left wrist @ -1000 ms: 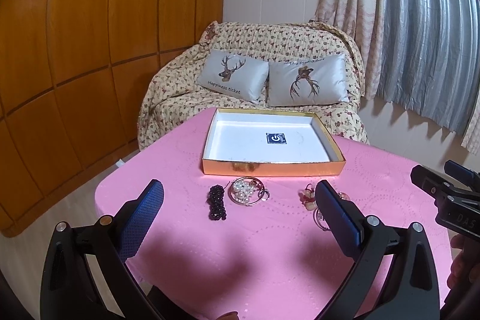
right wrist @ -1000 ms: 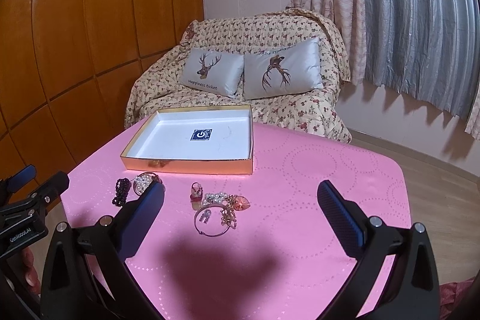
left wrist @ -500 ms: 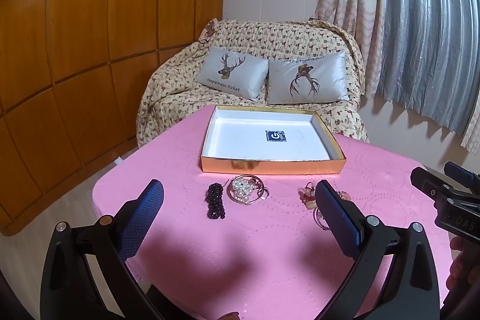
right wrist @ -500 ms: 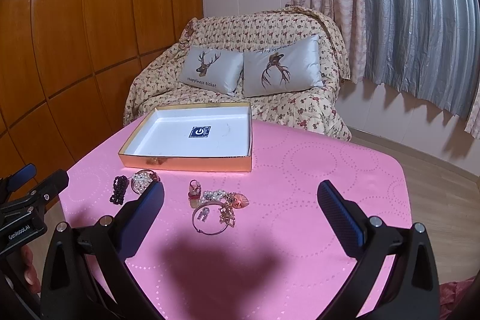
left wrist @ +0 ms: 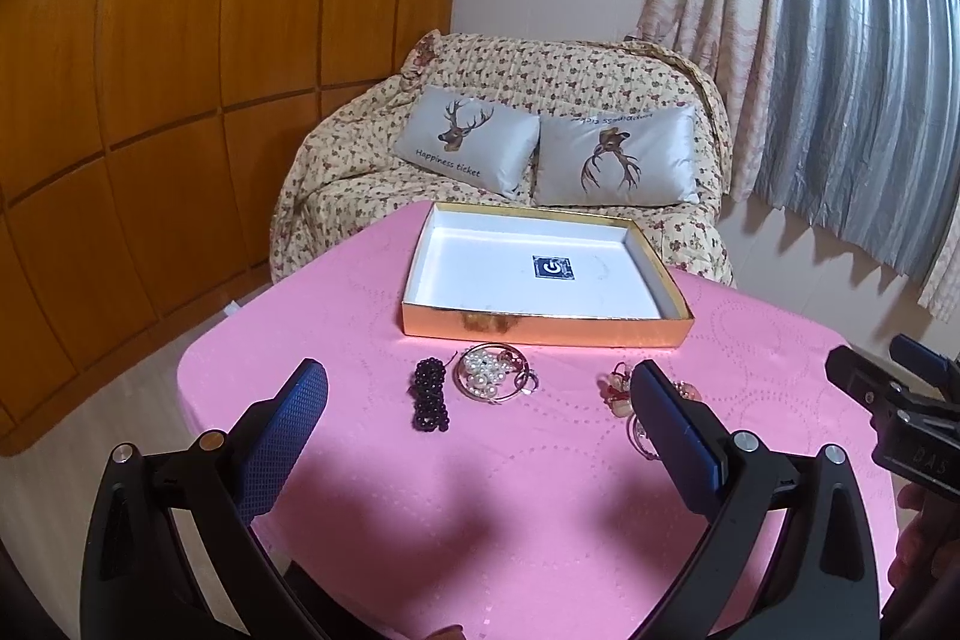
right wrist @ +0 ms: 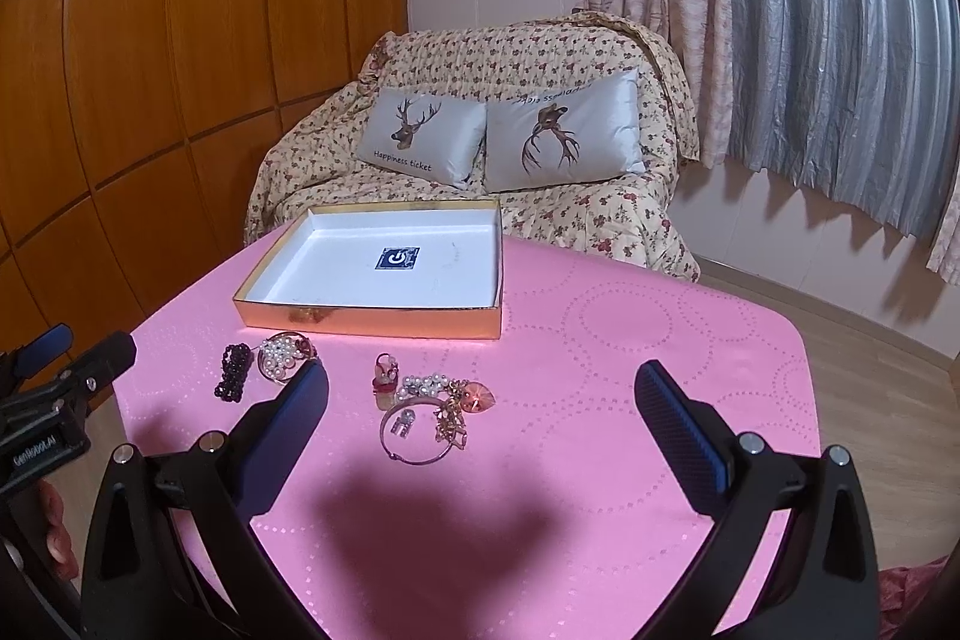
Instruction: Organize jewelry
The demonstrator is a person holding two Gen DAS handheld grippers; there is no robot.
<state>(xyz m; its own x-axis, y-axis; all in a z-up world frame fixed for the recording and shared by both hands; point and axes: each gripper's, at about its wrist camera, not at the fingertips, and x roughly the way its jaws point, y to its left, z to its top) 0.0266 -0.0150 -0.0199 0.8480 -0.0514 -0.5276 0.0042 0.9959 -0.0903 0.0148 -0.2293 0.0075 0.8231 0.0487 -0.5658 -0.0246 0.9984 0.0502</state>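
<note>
A gold box [left wrist: 543, 331] [right wrist: 372, 321] with a white empty inside sits on the pink table [left wrist: 480, 490] [right wrist: 600, 340]. In front of it lie a dark bead bracelet [left wrist: 430, 395] [right wrist: 233, 371], a pearl cluster in a ring [left wrist: 493, 373] [right wrist: 282, 353], and a pile with a bangle, pearls and pink charms [right wrist: 429, 412] [left wrist: 621, 388]. My left gripper [left wrist: 480, 406] is open and empty above the near table, short of the bracelet. My right gripper [right wrist: 480, 400] is open and empty, with the charm pile between its fingers further ahead.
A floral-covered sofa [left wrist: 510, 142] with two deer cushions [right wrist: 420, 142] stands behind the table. Wood panelling [left wrist: 150, 70] is on the left, curtains [right wrist: 810, 10] on the right. The table's edges fall off at left and right.
Both grippers have drawn slightly nearer the table and jewelry; the scene sits a little lower and larger. Nothing was grasped or moved.
</note>
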